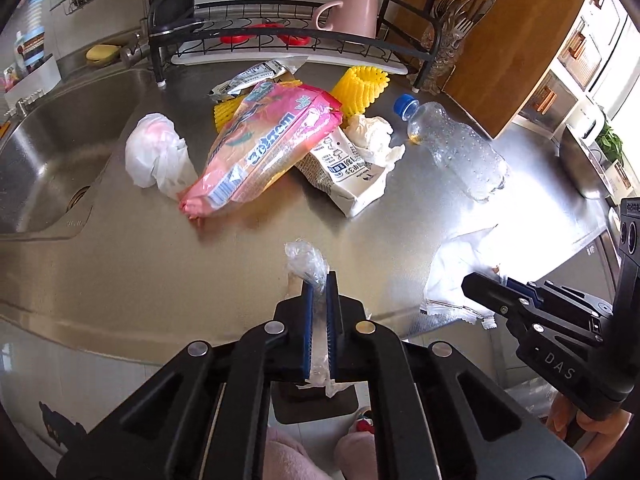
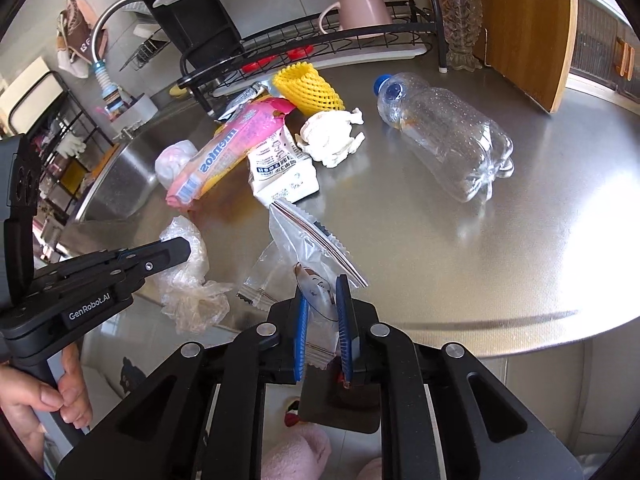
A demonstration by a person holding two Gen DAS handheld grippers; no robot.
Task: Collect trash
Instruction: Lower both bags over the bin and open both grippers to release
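Pink wrapper (image 1: 264, 148) overlaps milk carton (image 1: 344, 172) beyond tongs (image 1: 319, 280).

On your table: one plastic bottle (image 2: 444, 140), one pink candy bag (image 1: 264, 148), one milk carton (image 2: 282, 168), and two yellow foam nets (image 1: 362, 88) (image 1: 224, 114). You also have one crumpled tissue (image 2: 332, 136), one tied white bag (image 1: 156, 154), one grey wrapper (image 1: 250, 76), one clear film wad (image 2: 188, 280), and one clear packet (image 2: 304, 252). The rack carries one pink mug (image 1: 352, 10).

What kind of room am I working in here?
Most likely a home kitchen: a stainless counter with a built-in sink, a dish rack holding a pink mug, and a wooden cutting board leaning at the back.
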